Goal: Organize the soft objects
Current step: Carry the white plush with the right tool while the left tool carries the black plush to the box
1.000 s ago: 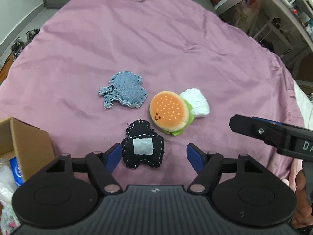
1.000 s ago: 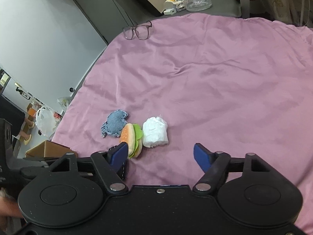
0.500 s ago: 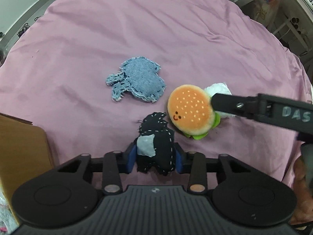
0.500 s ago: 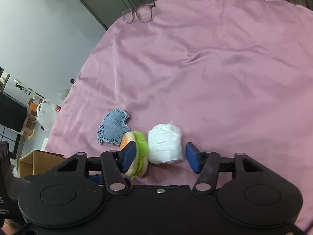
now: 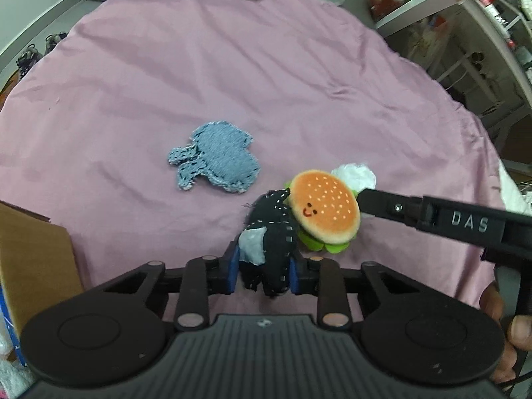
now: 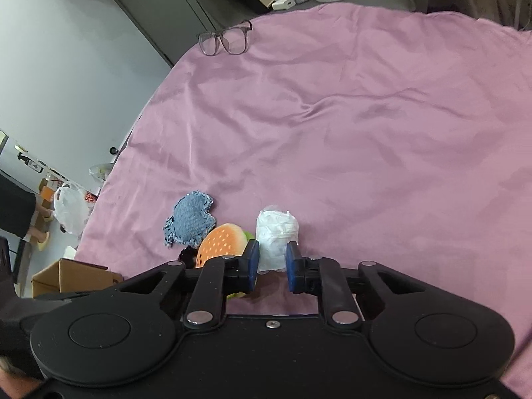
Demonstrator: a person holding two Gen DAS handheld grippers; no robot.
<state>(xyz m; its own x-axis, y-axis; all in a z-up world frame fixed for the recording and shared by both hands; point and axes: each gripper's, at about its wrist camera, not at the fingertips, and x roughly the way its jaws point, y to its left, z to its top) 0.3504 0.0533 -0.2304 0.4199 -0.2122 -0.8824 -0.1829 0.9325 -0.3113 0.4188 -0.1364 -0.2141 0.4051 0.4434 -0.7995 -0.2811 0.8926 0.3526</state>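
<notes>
On the pink cloth point(image 5: 266, 76) lie several soft toys. My left gripper point(image 5: 264, 271) is shut on a black stitched plush point(image 5: 272, 232) with a grey patch, squeezed between its blue pads. A burger plush point(image 5: 324, 212) leans against the black one. A denim-blue plush point(image 5: 216, 161) lies flat to the left. My right gripper point(image 6: 272, 264) is shut on a white soft bundle point(image 6: 276, 229). In the left wrist view the right gripper's finger point(image 5: 399, 206) reaches in from the right over the white bundle point(image 5: 354, 174). The burger plush point(image 6: 221, 242) and denim plush point(image 6: 191, 219) sit left of it.
A cardboard box point(image 5: 30, 259) stands at the cloth's near left edge, also seen as the box point(image 6: 66, 276). Glasses point(image 6: 226, 38) rest at the far edge of the cloth. Shelving point(image 5: 465, 16) and clutter stand beyond the right side. A hand point(image 5: 502, 326) holds the right gripper.
Both grippers went from wide open to shut: the left closed on the black plush, the right moved in and closed on the white bundle. The burger plush got nudged against the black one.
</notes>
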